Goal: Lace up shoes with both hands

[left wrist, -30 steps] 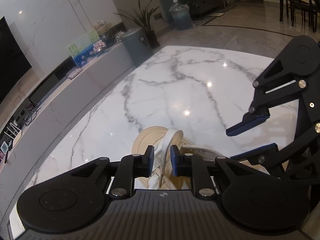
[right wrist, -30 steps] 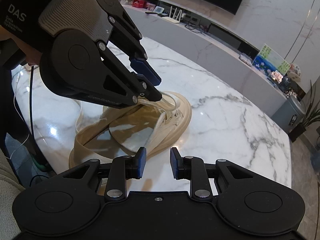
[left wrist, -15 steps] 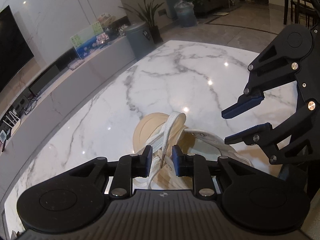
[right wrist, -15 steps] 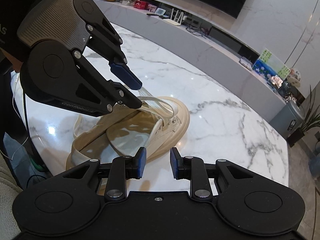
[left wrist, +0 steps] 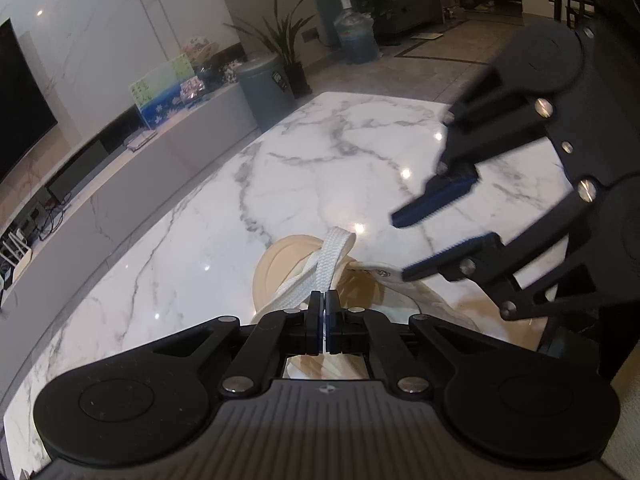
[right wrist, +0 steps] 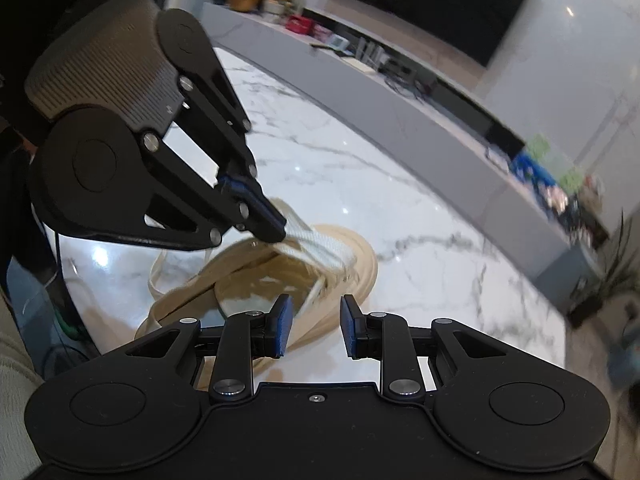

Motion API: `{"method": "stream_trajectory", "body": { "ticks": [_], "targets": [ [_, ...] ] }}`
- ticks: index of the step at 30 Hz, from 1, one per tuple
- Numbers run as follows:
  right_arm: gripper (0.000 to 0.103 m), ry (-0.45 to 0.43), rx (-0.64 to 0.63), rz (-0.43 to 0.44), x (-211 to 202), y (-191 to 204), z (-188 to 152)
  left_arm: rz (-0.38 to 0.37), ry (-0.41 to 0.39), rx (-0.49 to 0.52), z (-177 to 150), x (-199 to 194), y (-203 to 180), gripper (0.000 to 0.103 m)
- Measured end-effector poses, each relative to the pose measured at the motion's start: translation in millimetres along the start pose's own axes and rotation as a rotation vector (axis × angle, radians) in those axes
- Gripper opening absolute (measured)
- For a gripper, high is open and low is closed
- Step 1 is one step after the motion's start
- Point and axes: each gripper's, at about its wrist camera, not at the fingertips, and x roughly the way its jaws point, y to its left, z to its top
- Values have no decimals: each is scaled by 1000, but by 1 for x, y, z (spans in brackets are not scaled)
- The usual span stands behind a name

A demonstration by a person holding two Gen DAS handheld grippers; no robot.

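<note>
A cream canvas shoe [right wrist: 276, 276] lies on the white marble table [right wrist: 420, 240], toe pointing away. Its flat white lace [left wrist: 326, 264] runs across the toe end. My left gripper [left wrist: 323, 300] is shut on the white lace just above the shoe's front; it also shows in the right wrist view [right wrist: 276, 228], pinching the lace [right wrist: 320, 242]. My right gripper [right wrist: 315, 326] is open and empty, just off the shoe's near side. In the left wrist view it [left wrist: 444, 232] hovers open at the right, above the shoe's eyelet flap [left wrist: 384, 274].
A long grey TV console [left wrist: 120, 168] with a dark screen [right wrist: 432, 4] runs beside the table. A grey bin [left wrist: 266, 88], a plant and a water bottle stand on the floor beyond the table's far end.
My left gripper has closed on the white lace and lifted slightly. My right gripper has shifted nearer the shoe, still open; its view is blurred by motion.
</note>
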Motion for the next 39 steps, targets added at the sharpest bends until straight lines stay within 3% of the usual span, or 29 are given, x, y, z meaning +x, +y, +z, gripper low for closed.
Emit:
{"method": "stream_trajectory", "body": {
  "ticks": [11,13,14,16,22,39],
  "targets": [
    [23,-46,-348,29,1,20,16,-19,-24,96,-6,-18,-14,0],
    [21,-36,-367,43,4,23,17,-21,-33,100,-6,-20,-15,0],
    [14,-26,-371,47,6,25,18,-24,-37,99,-6,-21,-15,0],
    [3,-13,-352,62,8,24,19,-27,-45,95,-6,-21,-15,0],
    [1,11,-218,111,10,15,22,-22,-59,58,-8,-19,-10,12],
    [3,20,19,96,12,-10,22,-8,4,7,-19,-19,2,13]
  ]
}}
